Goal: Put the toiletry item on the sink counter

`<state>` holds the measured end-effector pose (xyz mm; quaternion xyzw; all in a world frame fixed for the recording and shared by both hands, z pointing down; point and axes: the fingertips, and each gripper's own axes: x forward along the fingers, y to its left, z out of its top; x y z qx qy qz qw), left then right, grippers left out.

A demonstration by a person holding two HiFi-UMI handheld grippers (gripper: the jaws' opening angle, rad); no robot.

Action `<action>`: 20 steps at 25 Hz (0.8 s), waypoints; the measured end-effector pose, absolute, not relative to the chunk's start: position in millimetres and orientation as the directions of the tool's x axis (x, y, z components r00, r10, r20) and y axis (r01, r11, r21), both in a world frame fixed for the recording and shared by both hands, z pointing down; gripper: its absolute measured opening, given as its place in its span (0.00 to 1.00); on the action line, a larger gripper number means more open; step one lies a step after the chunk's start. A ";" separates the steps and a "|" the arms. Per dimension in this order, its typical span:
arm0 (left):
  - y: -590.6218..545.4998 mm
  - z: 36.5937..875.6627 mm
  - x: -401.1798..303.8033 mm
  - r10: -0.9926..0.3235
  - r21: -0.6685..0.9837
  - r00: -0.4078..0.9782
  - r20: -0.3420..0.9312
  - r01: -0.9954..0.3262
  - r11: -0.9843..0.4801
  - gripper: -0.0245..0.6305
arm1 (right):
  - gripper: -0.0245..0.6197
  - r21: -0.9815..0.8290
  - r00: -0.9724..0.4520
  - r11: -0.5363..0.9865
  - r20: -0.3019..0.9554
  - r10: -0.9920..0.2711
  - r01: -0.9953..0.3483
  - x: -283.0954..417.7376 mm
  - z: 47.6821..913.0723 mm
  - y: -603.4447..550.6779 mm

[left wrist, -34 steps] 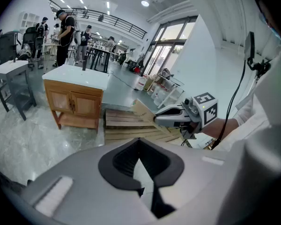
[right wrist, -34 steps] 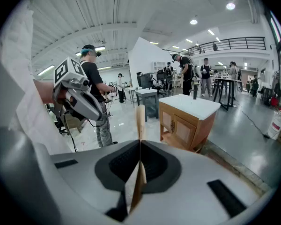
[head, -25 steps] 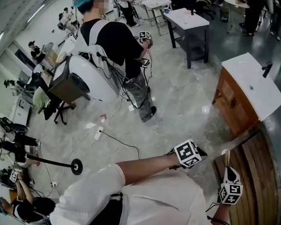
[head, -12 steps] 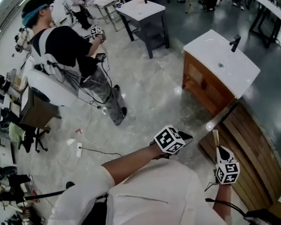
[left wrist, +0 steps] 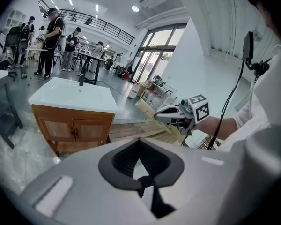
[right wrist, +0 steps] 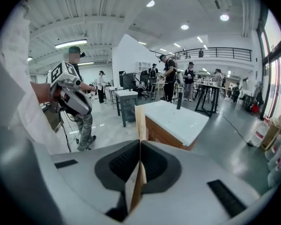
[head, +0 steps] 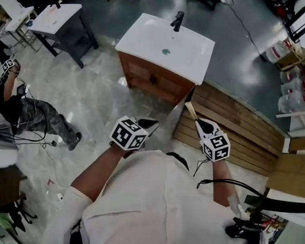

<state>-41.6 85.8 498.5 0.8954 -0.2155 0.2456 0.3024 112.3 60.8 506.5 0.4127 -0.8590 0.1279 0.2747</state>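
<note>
R hand-held gripper (head: 199,123) clamped on flat toiletry item (head: 191,111), L hand-held gripper (head: 151,122) closed, empty, sink counter (head: 145,39) now nearer, ahead

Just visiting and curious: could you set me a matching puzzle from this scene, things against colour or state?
Things:
1. faucet
2. sink counter top
3. right gripper
4. left gripper

Colour or state:
a. white
b. shut, nothing held
c. black
d. shut on the thin tan toiletry item

Pairs: 1-c, 2-a, 3-d, 4-b
</note>
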 end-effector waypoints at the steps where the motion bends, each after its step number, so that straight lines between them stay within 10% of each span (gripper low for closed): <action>1: 75.5 500.1 -50.1 -0.239 0.436 0.783 0.574 -0.540 -0.720 0.05 | 0.05 0.021 -0.502 0.628 0.581 -0.641 -0.778 108.2 506.8 47.8; 20: -130.4 514.6 -78.1 -0.360 0.446 0.694 0.623 -0.693 -0.566 0.05 | 0.05 0.192 -0.499 0.747 0.635 -0.589 -0.637 136.4 534.3 -252.2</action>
